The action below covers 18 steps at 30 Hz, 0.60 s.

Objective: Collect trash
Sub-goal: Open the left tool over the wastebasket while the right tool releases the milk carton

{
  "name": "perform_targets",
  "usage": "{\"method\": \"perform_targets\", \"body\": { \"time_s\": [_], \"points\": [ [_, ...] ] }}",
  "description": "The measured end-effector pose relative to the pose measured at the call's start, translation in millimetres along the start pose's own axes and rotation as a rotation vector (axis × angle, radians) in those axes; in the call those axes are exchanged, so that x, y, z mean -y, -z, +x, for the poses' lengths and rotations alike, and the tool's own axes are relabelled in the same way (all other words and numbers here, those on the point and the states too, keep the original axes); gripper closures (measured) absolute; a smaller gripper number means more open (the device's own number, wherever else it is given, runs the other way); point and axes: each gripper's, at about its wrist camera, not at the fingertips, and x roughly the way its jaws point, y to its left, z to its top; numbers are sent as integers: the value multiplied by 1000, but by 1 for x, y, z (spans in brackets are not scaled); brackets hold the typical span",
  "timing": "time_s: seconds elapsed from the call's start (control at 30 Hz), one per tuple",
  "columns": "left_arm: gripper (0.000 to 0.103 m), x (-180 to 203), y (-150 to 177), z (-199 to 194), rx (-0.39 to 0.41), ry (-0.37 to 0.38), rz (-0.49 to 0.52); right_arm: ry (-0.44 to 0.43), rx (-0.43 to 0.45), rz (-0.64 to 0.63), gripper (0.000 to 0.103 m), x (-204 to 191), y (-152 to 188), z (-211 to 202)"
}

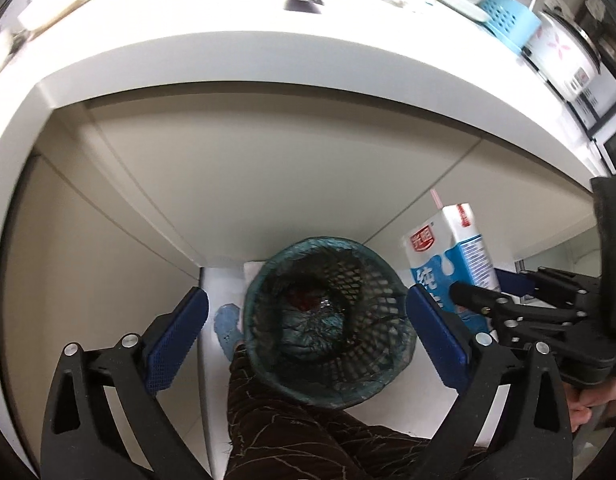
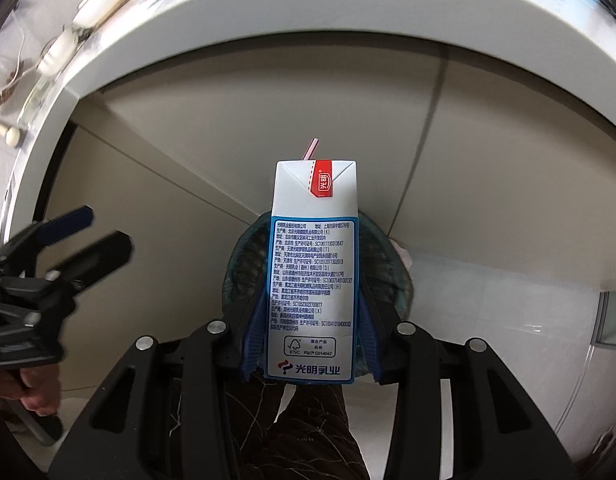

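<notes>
A black mesh waste bin (image 1: 308, 247) with a teal bag liner stands on the floor under the counter, with crumpled trash and something red (image 1: 306, 300) at its bottom. My left gripper (image 1: 308, 300) hangs directly above the bin, open wide, with nothing between its blue pads (image 1: 176, 340). A white and blue milk carton (image 2: 313, 260) with a pink straw is upright in my right gripper (image 2: 313, 296), which is shut on its lower sides. In the left wrist view the carton (image 1: 448, 248) sits just right of the bin's rim. The bin (image 2: 244, 264) shows behind the carton.
The white counter edge (image 1: 268, 56) curves overhead above beige cabinet doors (image 1: 248, 168). On the counter stand a blue basket (image 1: 508, 20), a rice cooker (image 1: 560, 52) and a microwave (image 1: 612, 148). A person's leg in brown patterned trousers (image 1: 292, 432) and a blue slipper (image 1: 228, 324) are beside the bin.
</notes>
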Motion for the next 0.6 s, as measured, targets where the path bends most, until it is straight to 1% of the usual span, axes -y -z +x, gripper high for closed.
{"method": "perform_targets", "body": {
  "time_s": [0.27, 0.3, 0.37, 0.43, 0.5, 0.53, 0.6],
  "points": [
    [6, -30, 8, -11, -18, -48, -36, 16, -53, -60, 64, -22, -4, 30],
    [6, -31, 9, -10, -35, -56, -35, 18, -55, -63, 63, -25, -5, 32],
    [6, -35, 11, -10, -43, -62, -41, 25, -56, -62, 63, -34, -10, 37],
    [6, -35, 12, -8, -51, -63, -45, 29, -56, -61, 60, -35, -12, 38],
    [6, -34, 13, -6, -55, -60, -45, 43, -47, -56, 49, -36, -14, 36],
    [6, -33, 13, -6, -56, -61, -41, 46, -41, -53, 47, -35, -15, 34],
    [6, -30, 11, -6, -52, -62, -26, 62, -22, -46, 33, -32, -16, 27]
  ]
}}
